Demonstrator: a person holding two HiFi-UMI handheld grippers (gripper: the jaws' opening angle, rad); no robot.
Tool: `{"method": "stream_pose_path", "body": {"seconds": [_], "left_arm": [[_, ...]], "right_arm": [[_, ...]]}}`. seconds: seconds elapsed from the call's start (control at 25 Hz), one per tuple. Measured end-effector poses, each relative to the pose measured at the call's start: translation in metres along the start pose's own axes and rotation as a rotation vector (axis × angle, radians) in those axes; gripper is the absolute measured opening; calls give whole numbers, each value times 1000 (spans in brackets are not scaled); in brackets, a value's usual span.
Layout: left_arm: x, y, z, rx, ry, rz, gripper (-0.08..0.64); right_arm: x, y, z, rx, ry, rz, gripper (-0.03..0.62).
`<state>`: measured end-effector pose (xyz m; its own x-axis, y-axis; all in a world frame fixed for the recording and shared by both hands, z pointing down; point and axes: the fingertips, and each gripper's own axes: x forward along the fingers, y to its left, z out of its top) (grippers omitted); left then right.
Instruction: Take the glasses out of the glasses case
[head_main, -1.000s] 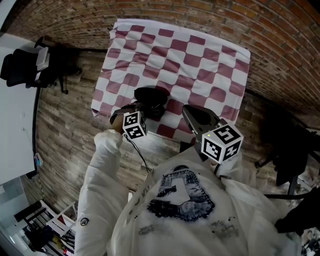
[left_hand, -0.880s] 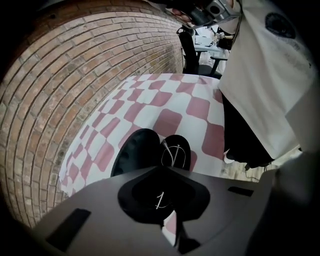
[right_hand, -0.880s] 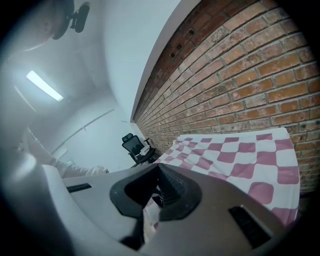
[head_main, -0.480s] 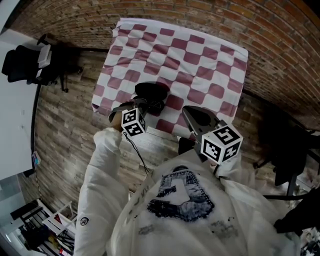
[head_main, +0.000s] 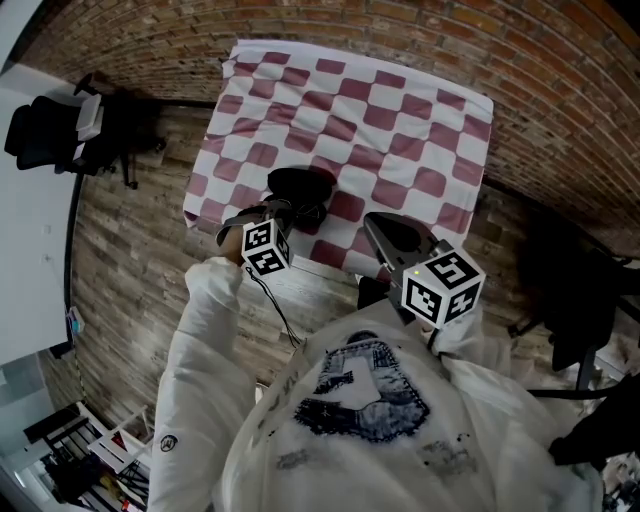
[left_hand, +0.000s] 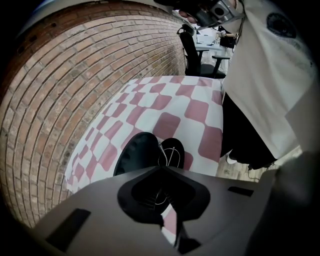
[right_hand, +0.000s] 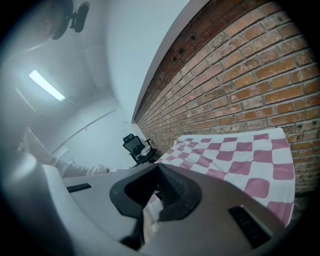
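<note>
Since the glasses look like a thin wire-rimmed pair, I judge them light, springy and easily bent, with lenses that would smear or scratch under a hard pad. The bridge or the hinge end of a temple seems the safest place to pinch, with light pressure and a straight lift clear of the shell. They lie in the near half of the open black glasses case, whose domed lid is swung open beside them. The case sits on the checked tablecloth near the table's front edge. The shell itself looks rigid and smooth, so it may slide on the cloth if the frame drags.

In the left gripper view, the left gripper has its jaws drawn together, tips right at the case's near rim where the frame passes. A fine strand of wire shows in the opening behind the tips, so it appears to be pinching the frame, though the contact itself is too small to confirm.

The right gripper is closed on nothing and is held above the table's near edge, apart from the case.
</note>
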<state>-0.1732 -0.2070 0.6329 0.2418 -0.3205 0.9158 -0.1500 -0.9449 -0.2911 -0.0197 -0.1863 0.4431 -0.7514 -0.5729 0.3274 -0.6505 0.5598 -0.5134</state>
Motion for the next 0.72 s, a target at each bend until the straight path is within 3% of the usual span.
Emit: {"method": "stream_pose_path", "body": {"seconds": [0.2,0.72], "left_arm": [[4,-1,2,-18,-9,-38,17],[19,-2,-4,-15,16,-107,117]], "right_arm": [[1,-6,3,0,0,-5,14],[8,-18,5,13,14,-9,14]]}}
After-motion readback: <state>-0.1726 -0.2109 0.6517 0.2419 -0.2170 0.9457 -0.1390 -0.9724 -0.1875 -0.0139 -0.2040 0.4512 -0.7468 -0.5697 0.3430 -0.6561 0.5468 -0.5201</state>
